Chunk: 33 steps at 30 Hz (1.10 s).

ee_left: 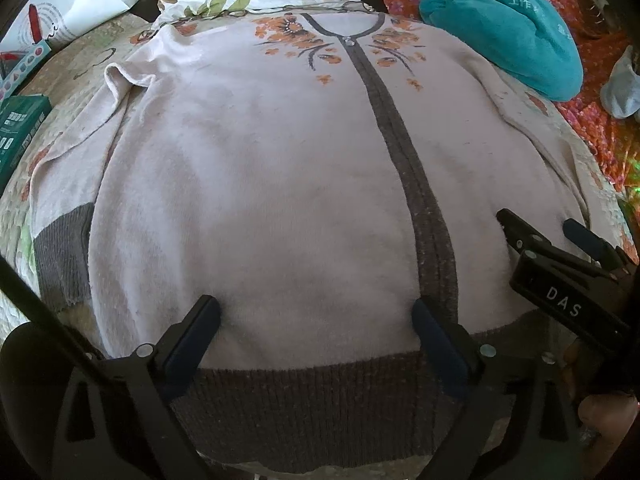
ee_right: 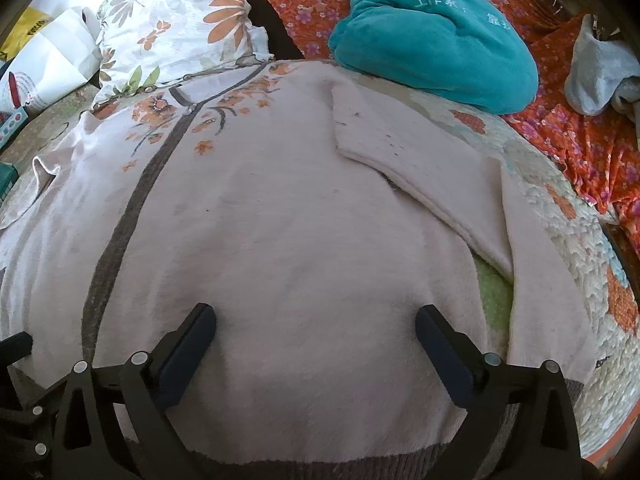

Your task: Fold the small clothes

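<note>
On the quilted bed (ee_right: 560,208), your pale pink knitted cardigan (ee_left: 260,184) with brown trim lies flat, and your left gripper (ee_left: 316,322) and right gripper (ee_right: 316,326) hover above its hem, jaws spread wide and gripping nothing.

The letters "DAS" stand in white on the black body of the right gripper (ee_left: 538,226), seen from the left wrist; the teal fleece bundle (ee_right: 436,48) carries pale Chinese characters, of which "工作" can be read, the rest being unclear. The print on the white paper bag (ee_left: 60,12) and on the green box (ee_left: 18,128) is too small to read.
</note>
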Tool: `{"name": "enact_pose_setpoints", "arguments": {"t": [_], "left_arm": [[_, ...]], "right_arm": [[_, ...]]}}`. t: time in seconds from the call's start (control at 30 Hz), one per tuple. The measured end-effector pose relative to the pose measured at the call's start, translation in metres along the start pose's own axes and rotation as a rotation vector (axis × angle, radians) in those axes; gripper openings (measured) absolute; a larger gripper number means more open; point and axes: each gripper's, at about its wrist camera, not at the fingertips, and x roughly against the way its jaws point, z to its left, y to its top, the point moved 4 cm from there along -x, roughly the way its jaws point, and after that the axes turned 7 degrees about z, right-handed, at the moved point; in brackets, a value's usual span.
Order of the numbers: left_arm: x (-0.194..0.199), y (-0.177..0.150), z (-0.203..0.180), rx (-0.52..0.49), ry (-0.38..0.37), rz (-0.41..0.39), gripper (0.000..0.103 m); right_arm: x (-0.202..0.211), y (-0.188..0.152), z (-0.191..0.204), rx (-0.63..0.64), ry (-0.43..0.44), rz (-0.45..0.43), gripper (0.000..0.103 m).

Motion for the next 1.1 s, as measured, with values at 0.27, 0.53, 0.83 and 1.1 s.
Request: {"name": "enact_pose_setpoints", "arguments": {"t": [0.27, 0.53, 0.83, 1.1], "left_arm": [[-0.0006, -0.0002, 0.0002, -0.003, 0.001, -0.001, 0.099], [-0.0011, -0.0013, 0.0018, -0.008, -0.002, -0.002, 0.100], [-0.0024, -0.0006, 0.0036, 0.001, 0.000, -0.001, 0.103], [-0.0031, -0.0011, 0.0042, 0.003, 0.000, -0.003, 0.103]], "right_arm": [[-0.0003, -0.0006, 0.0012, 0.003, -0.007, -0.004, 0.103], [-0.0001, -0.0004, 0.0005, 0.004, -0.010, -0.010, 0.103], [0.0001, 0.0007, 0.0004, -0.013, 0.001, -0.005, 0.103], [0.0002, -0.0016, 0.0041, -0.003, -0.020, -0.014, 0.103]]}}
